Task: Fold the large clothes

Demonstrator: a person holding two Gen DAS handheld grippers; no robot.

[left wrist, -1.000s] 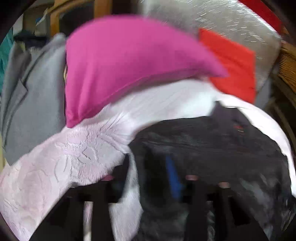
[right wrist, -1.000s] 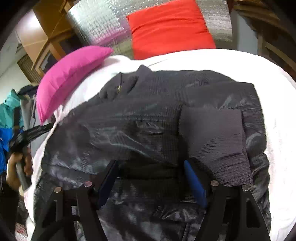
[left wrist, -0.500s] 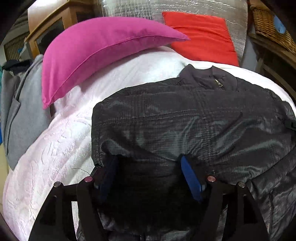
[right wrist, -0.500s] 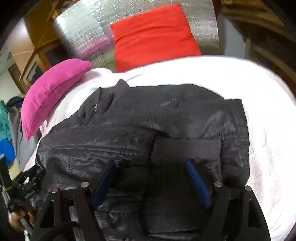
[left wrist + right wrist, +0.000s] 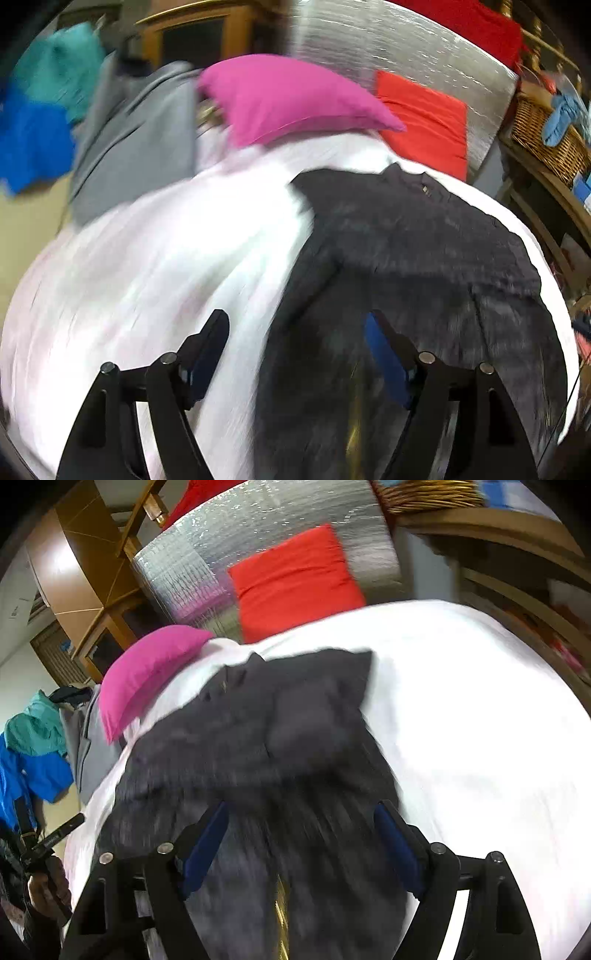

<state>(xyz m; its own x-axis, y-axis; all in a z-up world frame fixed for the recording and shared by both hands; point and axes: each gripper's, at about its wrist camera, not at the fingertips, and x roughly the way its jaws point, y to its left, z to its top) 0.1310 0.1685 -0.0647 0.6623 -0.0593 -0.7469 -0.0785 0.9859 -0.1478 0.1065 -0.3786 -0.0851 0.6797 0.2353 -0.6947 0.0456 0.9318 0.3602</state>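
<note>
Jaws spread on left gripper (image 5: 295, 349) and right gripper (image 5: 301, 832), just opening, nothing pinched.
Dark jacket (image 5: 266, 738) motion-blurred on white bedspread (image 5: 480, 720); hem cut off at 6 o'clock.

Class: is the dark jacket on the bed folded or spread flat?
Partly folded: the dark jacket lies narrowed on the white bedspread, its sides doubled over the body.

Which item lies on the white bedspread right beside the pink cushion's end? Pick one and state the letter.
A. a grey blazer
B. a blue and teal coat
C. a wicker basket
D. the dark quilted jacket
D: the dark quilted jacket is spread flat on the white bedspread, its collar near the end of the pink cushion; the basket and the other garments are off the bed.
</note>
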